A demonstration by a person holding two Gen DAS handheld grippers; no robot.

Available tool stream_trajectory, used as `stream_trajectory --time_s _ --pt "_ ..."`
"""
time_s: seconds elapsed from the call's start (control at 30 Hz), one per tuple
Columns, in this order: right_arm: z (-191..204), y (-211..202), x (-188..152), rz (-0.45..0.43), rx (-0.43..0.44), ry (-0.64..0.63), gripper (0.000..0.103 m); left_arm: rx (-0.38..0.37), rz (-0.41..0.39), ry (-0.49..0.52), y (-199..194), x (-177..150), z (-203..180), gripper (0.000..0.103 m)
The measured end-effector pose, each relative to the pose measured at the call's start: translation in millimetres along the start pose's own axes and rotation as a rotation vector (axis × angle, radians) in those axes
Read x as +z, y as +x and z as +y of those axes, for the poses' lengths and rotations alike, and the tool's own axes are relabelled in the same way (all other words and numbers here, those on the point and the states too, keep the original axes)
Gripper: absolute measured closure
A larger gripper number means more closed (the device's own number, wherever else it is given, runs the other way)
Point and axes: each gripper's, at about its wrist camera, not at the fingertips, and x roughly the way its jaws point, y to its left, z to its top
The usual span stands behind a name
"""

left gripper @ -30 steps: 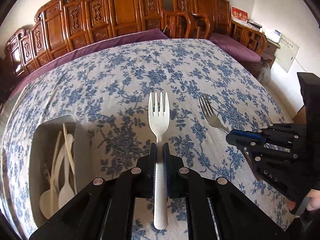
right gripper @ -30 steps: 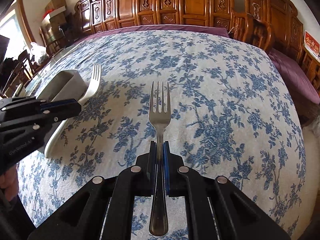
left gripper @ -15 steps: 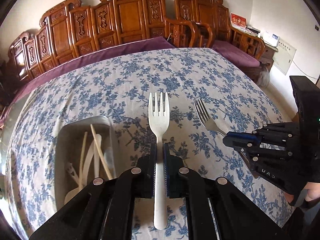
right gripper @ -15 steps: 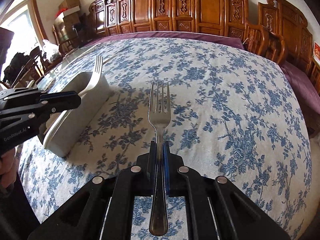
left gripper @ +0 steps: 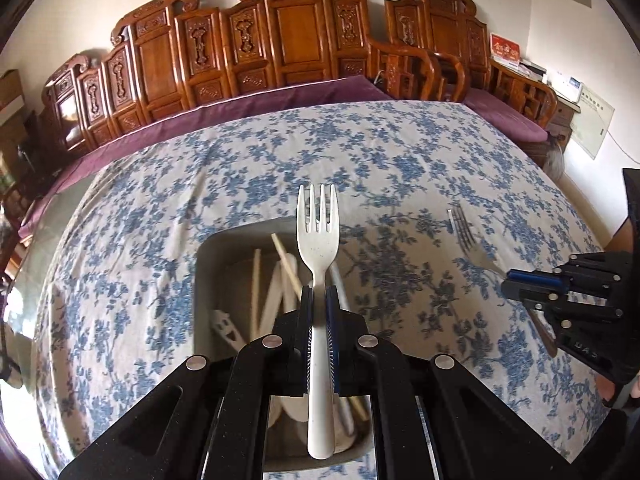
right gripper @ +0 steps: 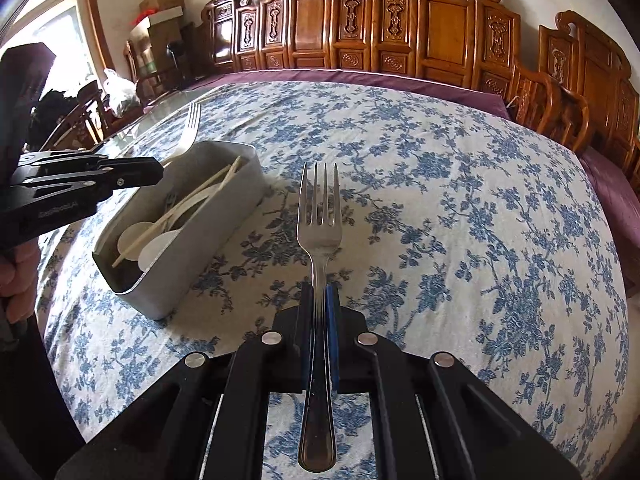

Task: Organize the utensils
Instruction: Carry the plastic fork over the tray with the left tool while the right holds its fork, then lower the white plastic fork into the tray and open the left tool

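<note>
The left claw (left gripper: 319, 308) is closed on the white plastic fork (left gripper: 318, 240), which points forward between its two fingers. Below this claw lies the table with a blue flowered cloth (left gripper: 160, 216). Directly under the claw stands the grey rectangular container (left gripper: 208, 280) — the fork hangs above its open top, not inside it. In the container, beneath the claw, lie wooden chopsticks (left gripper: 285, 260) and white spoons (right gripper: 158, 254).

The right claw (right gripper: 319, 308) is closed on the metal fork (right gripper: 319, 216), its tines pointing forward over the cloth. The container stands to the left of this claw — near, but apart. The left claw is seen there above the container's far left side.
</note>
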Motion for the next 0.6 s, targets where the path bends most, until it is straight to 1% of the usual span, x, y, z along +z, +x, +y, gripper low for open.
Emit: stream_trajectory --time_s 0.27,0.47,0.6 --pt "22 2 6 -0.018 0.024 -0.02 0.095 0.019 0.024 -0.044 13 -15 33 0.097" --pt "34 8 9 -0.014 0.028 -0.033 0.095 -0.003 0.058 -0.076 29 -29 45 0.097" --pt "38 13 9 -0.005 0.026 -0.04 0.095 -0.018 0.055 -0.089 32 -31 49 0.097"
